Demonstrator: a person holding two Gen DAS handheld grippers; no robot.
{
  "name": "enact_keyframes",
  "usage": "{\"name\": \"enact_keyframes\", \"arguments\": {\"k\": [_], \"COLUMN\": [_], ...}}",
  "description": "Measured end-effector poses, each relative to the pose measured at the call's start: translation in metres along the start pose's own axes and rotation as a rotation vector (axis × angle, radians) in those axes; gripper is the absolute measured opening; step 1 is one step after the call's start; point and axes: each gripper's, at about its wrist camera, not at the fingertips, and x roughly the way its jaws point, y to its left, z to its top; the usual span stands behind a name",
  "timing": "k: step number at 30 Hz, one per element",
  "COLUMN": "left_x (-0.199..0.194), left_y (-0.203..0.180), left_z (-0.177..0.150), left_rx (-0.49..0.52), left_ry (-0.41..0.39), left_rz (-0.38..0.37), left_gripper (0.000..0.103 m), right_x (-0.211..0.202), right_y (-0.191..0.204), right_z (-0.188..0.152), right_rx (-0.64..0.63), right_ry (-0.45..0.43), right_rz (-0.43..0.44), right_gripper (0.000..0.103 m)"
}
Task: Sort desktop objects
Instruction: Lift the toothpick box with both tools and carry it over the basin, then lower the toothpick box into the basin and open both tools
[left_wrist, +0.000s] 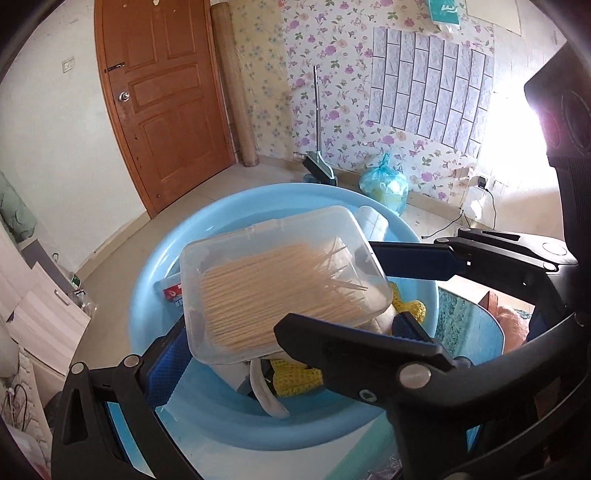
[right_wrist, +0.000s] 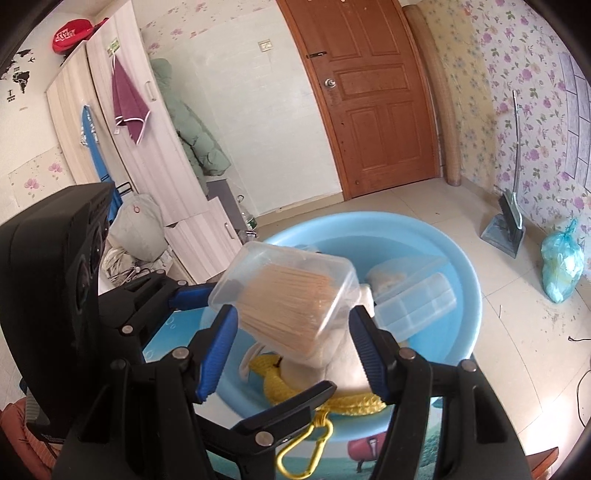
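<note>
While the left claw (left_wrist: 280, 325) pinches the tilted toothpick box (left_wrist: 280, 280) over the blue basin (left_wrist: 155, 266), right claw (right_wrist: 291, 350) gaping empty, a slip could spill toothpicks.

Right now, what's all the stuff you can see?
toothpick box: one, clear, tilted above the basin
basin: one, light blue, on the table
compartment case: one, clear, in the basin
rope: one, yellow, in the basin's near side
carabiner: one, yellow, by the basin's near rim
door: one, brown, far wall
bag: one, pale blue, on the floor
dustpan: one, grey, against the flowered wall
left gripper: black and blue, flanking the box
right gripper: same; grip unclear
</note>
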Motion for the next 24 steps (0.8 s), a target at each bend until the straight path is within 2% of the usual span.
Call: {"name": "enact_keyframes", "arguments": {"k": [6,15,24], "left_x": [0.001,-0.027,-0.069], "left_y": [0.004,0.017,0.036], "left_z": [-0.007,-0.026,-0.048], "left_rx": [-0.014,-0.07,-0.195], "left_ry": [0.012,0.001,-0.029], "left_rz": [-0.022,-0.03,-0.038], "left_gripper": [0.102,0.103,0.103], "right_x": [0.006,-0.006,-0.024], "right_y": [-0.001,0.007,0.025], "right_z": [-0.003,-0.006,-0.01], "right_rx": [-0.004,0.003,0.004], "right_ry": [0.02,0.017,0.018], "right_rz": [-0.033,-0.115,-0.162], "right_gripper": [0.063,0.063,0.063]}}
